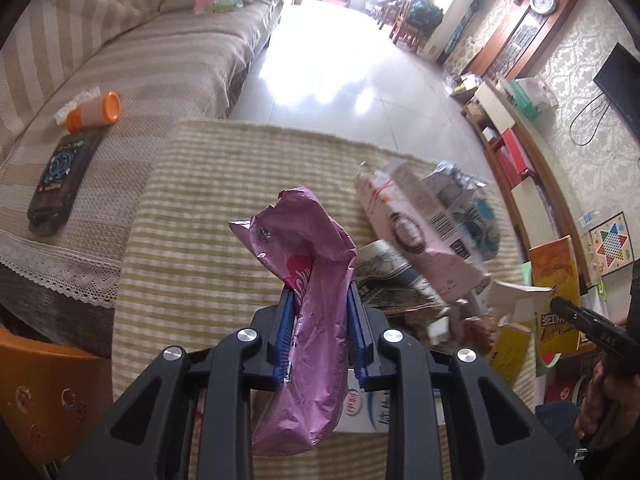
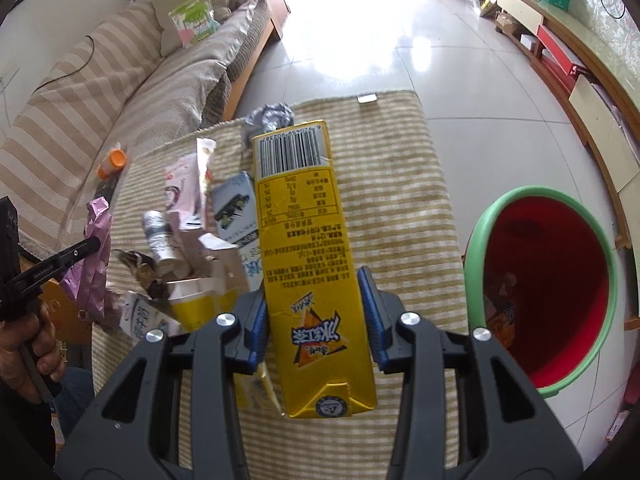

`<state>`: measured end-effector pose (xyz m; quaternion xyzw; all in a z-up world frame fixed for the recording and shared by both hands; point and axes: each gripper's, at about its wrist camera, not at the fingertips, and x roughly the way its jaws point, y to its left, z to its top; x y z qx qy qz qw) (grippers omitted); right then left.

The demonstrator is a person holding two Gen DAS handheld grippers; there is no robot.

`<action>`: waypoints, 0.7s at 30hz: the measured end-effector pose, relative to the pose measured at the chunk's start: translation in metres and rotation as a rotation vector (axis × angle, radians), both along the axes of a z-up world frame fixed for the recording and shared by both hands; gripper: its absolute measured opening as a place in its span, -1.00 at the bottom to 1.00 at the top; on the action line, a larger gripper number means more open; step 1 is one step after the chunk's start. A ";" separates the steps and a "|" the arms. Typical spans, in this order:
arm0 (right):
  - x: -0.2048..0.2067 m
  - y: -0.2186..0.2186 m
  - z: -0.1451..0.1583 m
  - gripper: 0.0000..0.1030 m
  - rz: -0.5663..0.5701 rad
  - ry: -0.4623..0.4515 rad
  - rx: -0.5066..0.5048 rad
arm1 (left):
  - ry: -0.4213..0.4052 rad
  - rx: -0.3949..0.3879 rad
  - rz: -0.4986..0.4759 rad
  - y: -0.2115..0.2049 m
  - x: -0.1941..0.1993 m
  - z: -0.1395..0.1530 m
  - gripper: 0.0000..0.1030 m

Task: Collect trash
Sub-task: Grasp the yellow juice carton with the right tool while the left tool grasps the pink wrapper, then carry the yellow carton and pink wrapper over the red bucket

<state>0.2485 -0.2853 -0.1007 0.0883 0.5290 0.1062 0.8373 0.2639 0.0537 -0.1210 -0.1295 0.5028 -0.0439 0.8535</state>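
Note:
My left gripper [image 1: 320, 300] is shut on a crumpled purple foil wrapper [image 1: 308, 264] and holds it above the striped table cloth [image 1: 208, 216]; the wrapper also shows in the right wrist view [image 2: 94, 256]. My right gripper [image 2: 316, 300] is closed on a yellow drink carton [image 2: 308, 248], held above the cloth; a small gap shows at its right pad [image 2: 374, 312]. A pile of trash [image 2: 192, 232] with a pink carton [image 1: 416, 232], cups and wrappers lies on the cloth. A red bin with a green rim [image 2: 548, 280] stands on the floor at right.
A striped sofa [image 1: 132, 80] runs along the left with an orange-capped bottle [image 1: 96, 112] and a dark packet [image 1: 60, 180]. A low cabinet [image 2: 580, 72] lines the right wall. Tiled floor [image 2: 400, 40] stretches ahead. An orange stool [image 1: 44, 392] sits at lower left.

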 end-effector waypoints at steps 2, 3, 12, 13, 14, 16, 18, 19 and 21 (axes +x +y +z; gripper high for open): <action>-0.008 0.000 0.011 -0.24 0.002 -0.021 0.006 | -0.029 -0.014 -0.007 -0.001 -0.007 0.015 -0.57; -0.011 0.001 0.017 -0.24 0.002 -0.031 0.009 | -0.044 -0.020 -0.012 -0.003 -0.011 0.022 -0.57; -0.053 0.004 0.060 -0.24 0.011 -0.110 0.040 | -0.158 -0.014 -0.094 -0.032 -0.052 0.079 -0.56; -0.057 0.003 0.064 -0.24 0.011 -0.117 0.041 | -0.167 -0.014 -0.106 -0.037 -0.056 0.083 -0.56; -0.063 0.003 0.067 -0.24 0.011 -0.124 0.043 | -0.174 -0.012 -0.118 -0.041 -0.060 0.088 -0.56; -0.069 0.001 0.073 -0.24 0.011 -0.134 0.050 | -0.181 -0.015 -0.145 -0.051 -0.067 0.094 -0.55; -0.076 0.000 0.079 -0.24 0.009 -0.149 0.052 | -0.188 -0.016 -0.165 -0.061 -0.073 0.099 -0.55; -0.079 -0.001 0.081 -0.24 0.007 -0.156 0.052 | -0.190 -0.017 -0.173 -0.065 -0.075 0.100 -0.55; -0.083 -0.003 0.087 -0.24 -0.001 -0.170 0.054 | -0.194 -0.024 -0.189 -0.073 -0.079 0.103 -0.55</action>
